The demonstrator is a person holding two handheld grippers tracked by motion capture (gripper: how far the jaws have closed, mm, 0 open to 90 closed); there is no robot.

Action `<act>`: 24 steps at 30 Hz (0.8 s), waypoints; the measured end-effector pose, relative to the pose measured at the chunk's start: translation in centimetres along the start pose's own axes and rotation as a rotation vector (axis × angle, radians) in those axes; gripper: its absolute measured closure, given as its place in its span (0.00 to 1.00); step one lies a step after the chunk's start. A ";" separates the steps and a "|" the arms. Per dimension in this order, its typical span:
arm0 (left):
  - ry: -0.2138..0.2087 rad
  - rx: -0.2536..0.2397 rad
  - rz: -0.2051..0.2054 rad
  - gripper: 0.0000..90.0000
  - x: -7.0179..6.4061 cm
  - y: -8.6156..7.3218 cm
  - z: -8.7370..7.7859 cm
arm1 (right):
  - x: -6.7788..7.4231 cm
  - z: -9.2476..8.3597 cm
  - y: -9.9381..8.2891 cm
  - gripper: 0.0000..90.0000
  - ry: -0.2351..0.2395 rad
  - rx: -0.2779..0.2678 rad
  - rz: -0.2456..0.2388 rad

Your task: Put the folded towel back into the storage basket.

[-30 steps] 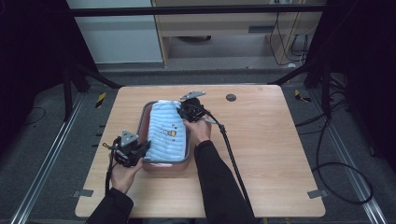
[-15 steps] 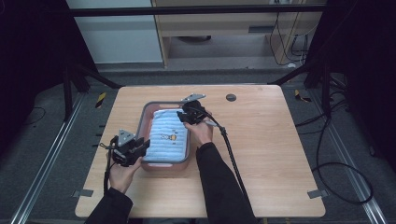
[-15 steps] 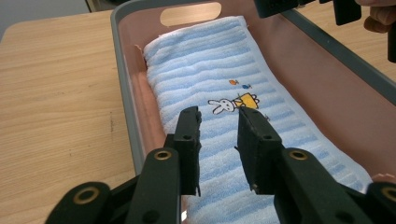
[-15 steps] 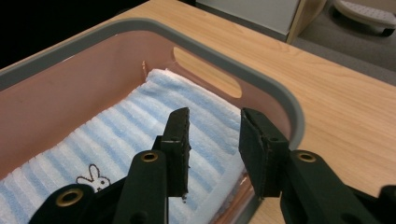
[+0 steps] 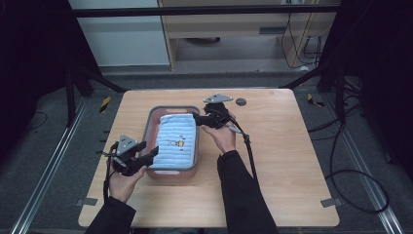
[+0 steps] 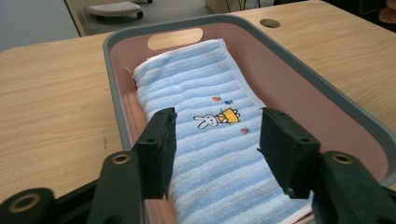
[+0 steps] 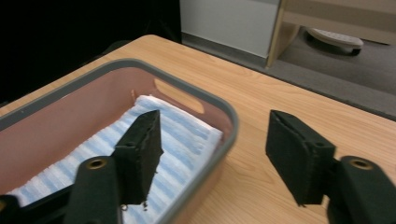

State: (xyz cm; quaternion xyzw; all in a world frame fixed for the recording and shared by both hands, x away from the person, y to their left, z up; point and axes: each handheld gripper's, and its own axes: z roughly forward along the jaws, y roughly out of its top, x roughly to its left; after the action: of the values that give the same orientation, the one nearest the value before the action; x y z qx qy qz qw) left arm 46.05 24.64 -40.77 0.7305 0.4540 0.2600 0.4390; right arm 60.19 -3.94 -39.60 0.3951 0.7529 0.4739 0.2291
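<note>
We have let go of the blue bunny towel (image 5: 176,141). It now lies flat inside the pink tub (image 5: 171,171). Our left gripper (image 5: 146,157) and right gripper (image 5: 197,117) have pulled back, jaws apart and empty. Packing looks done.

towel (image 5: 177,140) in bin (image 5: 151,126), bin on table (image 5: 282,161)

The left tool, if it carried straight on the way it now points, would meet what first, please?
Most likely the blue striped towel lying in the pink tub. The left tool is open, its jaws set either side of the towel's near end. Whether they already touch it is unclear.
</note>
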 end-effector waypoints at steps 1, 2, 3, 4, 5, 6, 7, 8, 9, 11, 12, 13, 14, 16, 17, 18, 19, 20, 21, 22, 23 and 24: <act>0.000 -0.003 0.002 0.47 0.0 0.0 -0.1 | -0.3 -0.5 -0.1 0.36 -0.009 -0.006 0.004; -0.003 -0.003 0.002 0.46 0.1 0.1 -0.2 | -0.5 -0.9 -0.2 0.34 -0.014 -0.012 0.009; -0.011 -0.004 -0.001 0.44 0.2 0.1 -0.3 | -0.8 -1.3 -0.2 0.32 -0.017 -0.010 0.009; -0.020 -0.006 -0.006 0.42 0.2 0.1 -0.3 | -1.0 -1.8 -0.3 0.31 -0.022 -0.012 0.009; -0.023 -0.004 -0.006 0.41 0.2 0.1 -0.3 | -1.2 -2.2 -0.4 0.30 -0.030 -0.021 0.010; -0.022 -0.005 -0.002 0.40 0.2 0.1 -0.3 | -1.5 -2.6 -0.5 0.29 -0.032 -0.031 0.019; -0.025 -0.010 0.000 0.39 0.2 0.0 -0.3 | -1.7 -3.1 -0.7 0.27 -0.034 -0.040 0.023; -0.029 -0.012 0.002 0.38 0.2 0.0 -0.3 | -2.0 -3.5 -0.9 0.26 -0.034 -0.047 0.030; -0.035 -0.012 0.009 0.36 0.3 0.0 -0.2 | -2.1 -3.8 -1.0 0.26 -0.036 -0.047 0.031; -0.032 -0.014 0.018 0.33 0.3 -0.1 -0.2 | -2.6 -4.7 -1.4 0.24 -0.044 -0.046 0.035; -0.030 -0.014 0.021 0.32 0.3 -0.1 -0.2 | -2.8 -5.0 -1.7 0.24 -0.050 -0.044 0.038; -0.031 -0.012 0.021 0.31 0.3 -0.1 -0.2 | -3.1 -5.4 -1.9 0.23 -0.052 -0.043 0.042; -0.034 -0.011 0.021 0.30 0.4 -0.1 -0.2 | -3.4 -5.8 -2.2 0.22 -0.052 -0.038 0.050; -0.028 -0.012 0.023 0.29 0.5 -0.2 -0.3 | -3.9 -6.7 -2.7 0.20 -0.063 -0.038 0.056; -0.025 -0.012 0.024 0.29 0.6 -0.2 -0.4 | -4.1 -7.1 -3.1 0.19 -0.067 -0.039 0.063; -0.024 -0.012 0.024 0.28 0.7 -0.2 -0.4 | -4.3 -7.6 -3.4 0.19 -0.071 -0.038 0.062; -0.023 -0.012 0.023 0.27 0.7 -0.2 -0.5 | -4.5 -8.0 -3.8 0.18 -0.077 -0.038 0.061; -0.022 -0.015 0.022 0.27 0.8 -0.3 -0.6 | -4.7 -8.5 -4.2 0.18 -0.083 -0.042 0.061; -0.020 -0.015 0.022 0.27 0.9 -0.3 -0.6 | -4.9 -9.0 -4.5 0.17 -0.090 -0.039 0.059; -0.019 -0.015 0.020 0.26 1.1 -0.3 -0.7 | -5.1 -9.4 -4.9 0.17 -0.099 -0.036 0.062; -0.018 -0.014 0.019 0.26 1.2 -0.4 -0.8 | -5.3 -9.9 -5.4 0.17 -0.108 -0.036 0.063; -0.017 -0.013 0.016 0.26 1.3 -0.4 -0.8 | -5.5 -10.2 -5.7 0.16 -0.113 -0.031 0.061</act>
State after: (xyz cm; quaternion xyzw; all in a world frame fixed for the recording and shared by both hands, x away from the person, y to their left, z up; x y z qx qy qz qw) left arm 45.82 26.22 -40.78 0.7335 0.4428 0.2598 0.4454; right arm 53.92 -15.20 -40.31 0.4402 0.7189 0.4694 0.2628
